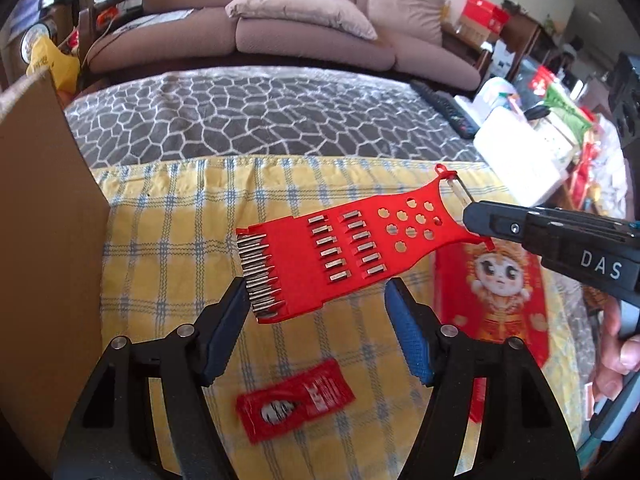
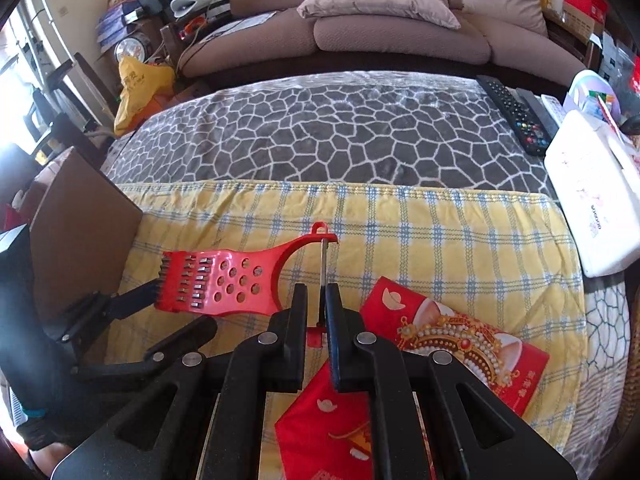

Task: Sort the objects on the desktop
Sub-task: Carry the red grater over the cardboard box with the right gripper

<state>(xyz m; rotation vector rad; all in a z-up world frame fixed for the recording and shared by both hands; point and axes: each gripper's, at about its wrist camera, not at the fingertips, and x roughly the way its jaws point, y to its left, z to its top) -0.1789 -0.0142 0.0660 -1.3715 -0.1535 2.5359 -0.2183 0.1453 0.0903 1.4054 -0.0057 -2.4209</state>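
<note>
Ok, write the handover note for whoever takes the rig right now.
Right gripper: shut on the peeler end of the red grater, holding it above the yellow checked cloth.
Left gripper: open, fingers straddling the grater's comb end, not gripping.
On the cloth: ketchup sachet, red envelopes.
Cardboard box stands at left.
Done: grater lifted.
Left: place the grater, sort the sachet and envelopes.

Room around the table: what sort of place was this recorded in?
Most likely a home living room. A pinkish-brown sofa with a loose cushion sits just beyond the cloth-covered table, TV remote controls lie on the table's right side, and household clutter fills the corners.
</note>
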